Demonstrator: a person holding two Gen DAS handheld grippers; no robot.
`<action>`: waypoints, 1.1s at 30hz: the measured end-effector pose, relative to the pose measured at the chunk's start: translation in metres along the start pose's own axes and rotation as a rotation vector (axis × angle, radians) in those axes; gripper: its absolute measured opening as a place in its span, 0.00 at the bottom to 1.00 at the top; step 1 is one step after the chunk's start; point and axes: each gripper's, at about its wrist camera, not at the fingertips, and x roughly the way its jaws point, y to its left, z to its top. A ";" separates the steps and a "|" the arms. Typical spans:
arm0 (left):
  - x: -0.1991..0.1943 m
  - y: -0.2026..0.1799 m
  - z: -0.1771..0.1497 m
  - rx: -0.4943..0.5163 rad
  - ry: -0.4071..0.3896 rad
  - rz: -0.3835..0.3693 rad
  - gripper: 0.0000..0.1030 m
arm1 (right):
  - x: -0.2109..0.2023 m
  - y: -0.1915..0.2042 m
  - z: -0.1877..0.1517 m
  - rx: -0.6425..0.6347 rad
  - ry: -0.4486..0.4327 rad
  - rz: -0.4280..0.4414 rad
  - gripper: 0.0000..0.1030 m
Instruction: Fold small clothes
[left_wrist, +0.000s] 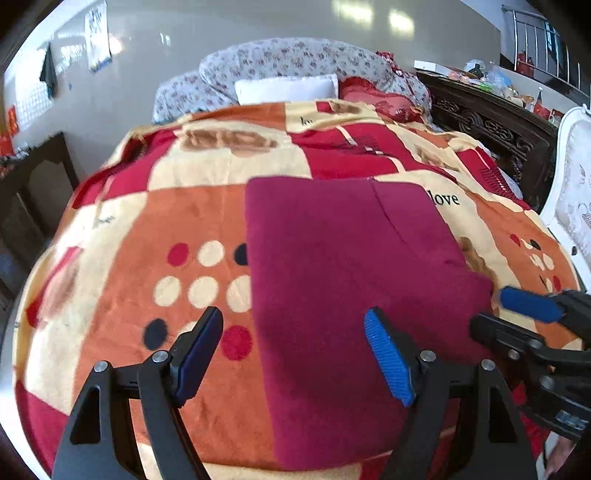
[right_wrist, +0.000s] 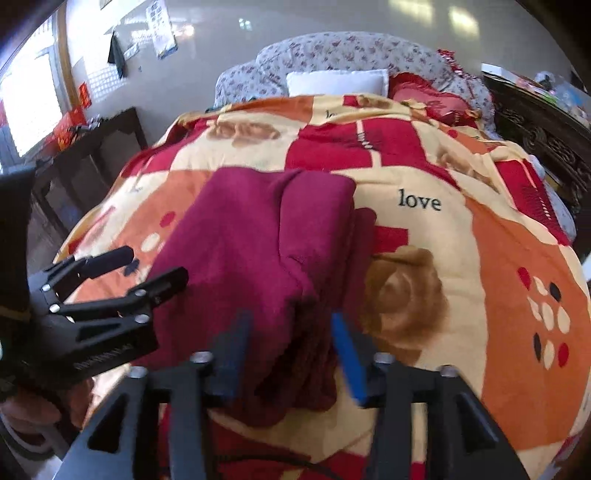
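Note:
A dark red garment lies folded into a flat rectangle on the patterned blanket. My left gripper is open above the garment's near left edge and holds nothing. My right gripper is open over the garment's near right corner, where the layers bunch up; nothing is pinched between its blue pads. The right gripper also shows at the right edge of the left wrist view, and the left gripper at the left of the right wrist view.
The blanket covers a bed with a white pillow, a red cushion and a floral quilt at its head. A dark carved cabinet stands to the right, a dark side table to the left, a white chair at far right.

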 end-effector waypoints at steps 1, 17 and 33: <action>-0.003 0.000 -0.001 0.003 -0.009 0.009 0.77 | -0.005 0.001 0.000 0.007 -0.018 -0.004 0.63; -0.053 0.010 -0.004 -0.053 -0.123 0.022 0.83 | -0.054 0.017 0.000 0.013 -0.164 -0.120 0.88; -0.052 0.014 -0.006 -0.065 -0.109 0.027 0.83 | -0.043 0.013 -0.007 0.049 -0.124 -0.113 0.90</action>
